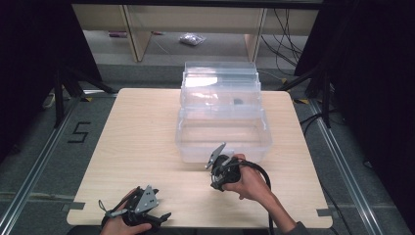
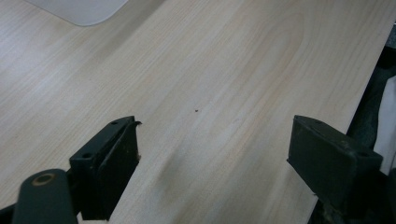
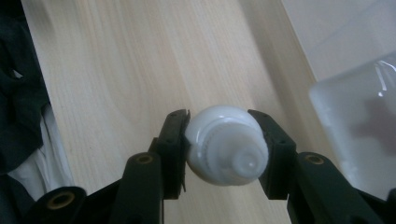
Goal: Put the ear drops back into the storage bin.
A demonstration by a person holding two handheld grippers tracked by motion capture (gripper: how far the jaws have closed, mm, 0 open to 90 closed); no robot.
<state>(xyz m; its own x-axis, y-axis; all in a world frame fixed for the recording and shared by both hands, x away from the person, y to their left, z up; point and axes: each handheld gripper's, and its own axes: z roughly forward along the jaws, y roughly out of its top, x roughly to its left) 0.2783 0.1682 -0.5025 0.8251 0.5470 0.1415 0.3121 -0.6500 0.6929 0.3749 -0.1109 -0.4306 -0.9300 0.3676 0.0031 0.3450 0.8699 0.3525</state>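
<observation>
Desk (image 1: 147, 147): pale wood-grain top with rounded corners, seen from above with the person's forearms entering at its near edge.

Clear plastic storage box (image 1: 222, 134): rectangular, open, standing at the far middle of the desk, its transparent lid tilted up behind it; a small dark item lies at the back, too blurred to identify. One frosted corner of the box (image 3: 359, 135) shows at the right of the right gripper view.

Right gripper (image 1: 220, 178): black, hand-held, topped by a grey three-cornered plate, positioned just in front of the box's near wall. Its jaws are closed against a small white rounded plastic bottle (image 3: 226, 144), one jaw on each side, the ribbed neck and nozzle pointing toward the camera. The bottle is held clear above the desk surface, near the box.

Left gripper (image 1: 142, 213): black, hand-held, at the near left edge of the desk, well apart from the box. Its jaws are spread wide over bare wood with nothing between them (image 2: 212, 154).
</observation>
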